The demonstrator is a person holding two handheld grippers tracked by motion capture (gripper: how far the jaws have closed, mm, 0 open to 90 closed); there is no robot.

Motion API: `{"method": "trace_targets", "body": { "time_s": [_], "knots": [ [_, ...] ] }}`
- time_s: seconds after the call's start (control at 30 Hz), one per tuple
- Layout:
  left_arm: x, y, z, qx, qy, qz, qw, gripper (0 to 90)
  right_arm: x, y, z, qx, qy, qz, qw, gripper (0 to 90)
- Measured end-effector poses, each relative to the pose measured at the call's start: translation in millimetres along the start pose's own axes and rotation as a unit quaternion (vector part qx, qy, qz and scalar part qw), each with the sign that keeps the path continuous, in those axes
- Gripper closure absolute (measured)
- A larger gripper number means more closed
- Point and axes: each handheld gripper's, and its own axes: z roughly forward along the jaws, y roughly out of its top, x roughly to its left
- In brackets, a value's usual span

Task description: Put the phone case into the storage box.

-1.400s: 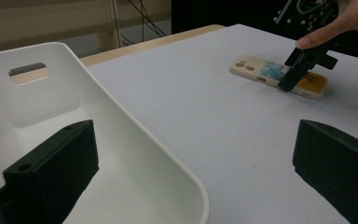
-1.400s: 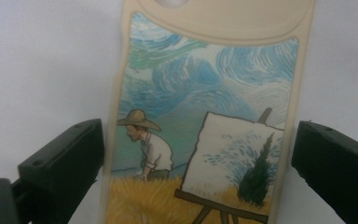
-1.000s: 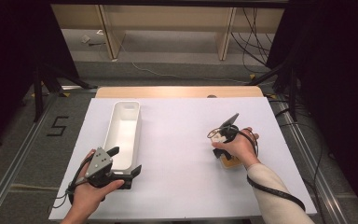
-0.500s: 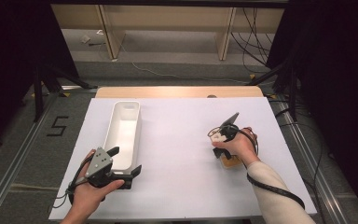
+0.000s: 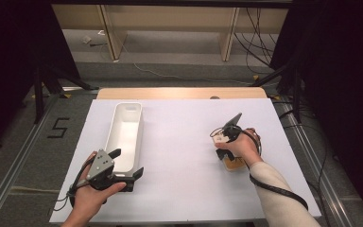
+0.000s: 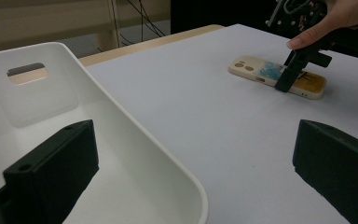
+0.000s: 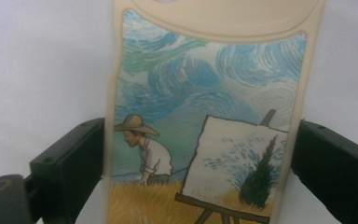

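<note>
A phone case [image 5: 235, 164] printed with a painter at an easel lies flat on the white table sheet [image 5: 179, 156] at the right. My right gripper [image 5: 229, 157] points down over it, jaws spread wide along the two long edges; in the right gripper view the phone case [image 7: 205, 116] lies between them and the right gripper [image 7: 200, 135] is open. The left gripper view shows the phone case [image 6: 270, 74] still resting on the sheet. My left gripper [image 5: 126, 163] is open at the near end of a long white bin [image 5: 115, 127], holding nothing.
In the left gripper view the bin's rim [image 6: 121, 112] runs between the jaws, one jaw over its inside. A wooden strip [image 5: 179, 93] borders the table's far edge. Metal rails [image 5: 19, 156] and cables flank the table.
</note>
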Motion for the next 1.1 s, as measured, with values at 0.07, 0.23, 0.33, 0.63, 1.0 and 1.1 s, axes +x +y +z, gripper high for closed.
{"method": "trace_targets", "body": {
  "time_s": [0.07,0.23,0.33,0.63,1.0,1.1],
  "knots": [
    [0.0,0.1,-0.1,0.000,-0.001,0.000,1.0000,0.0,0.1,0.2,0.1,0.000,-0.001,0.000,1.0000,7.8],
    [0.1,0.1,-0.2,-0.001,-0.001,0.000,1.0000,0.0,0.3,0.7,0.2,0.002,-0.004,0.000,1.0000,8.3],
    [0.1,0.1,-0.2,-0.001,-0.001,-0.001,1.0000,0.0,0.4,0.7,0.2,0.002,-0.005,0.000,1.0000,8.5],
    [0.0,0.1,-0.2,-0.001,0.000,0.000,1.0000,0.0,0.1,0.6,-0.8,0.001,-0.003,0.006,1.0000,10.2],
    [0.2,0.1,-0.2,-0.001,-0.001,-0.001,1.0000,0.0,0.3,0.8,-1.0,0.001,-0.006,0.007,1.0000,11.1],
    [0.1,0.2,-0.3,-0.001,0.000,-0.001,1.0000,0.0,0.1,0.8,-1.2,0.000,-0.006,0.007,1.0000,11.2]
  ]
}}
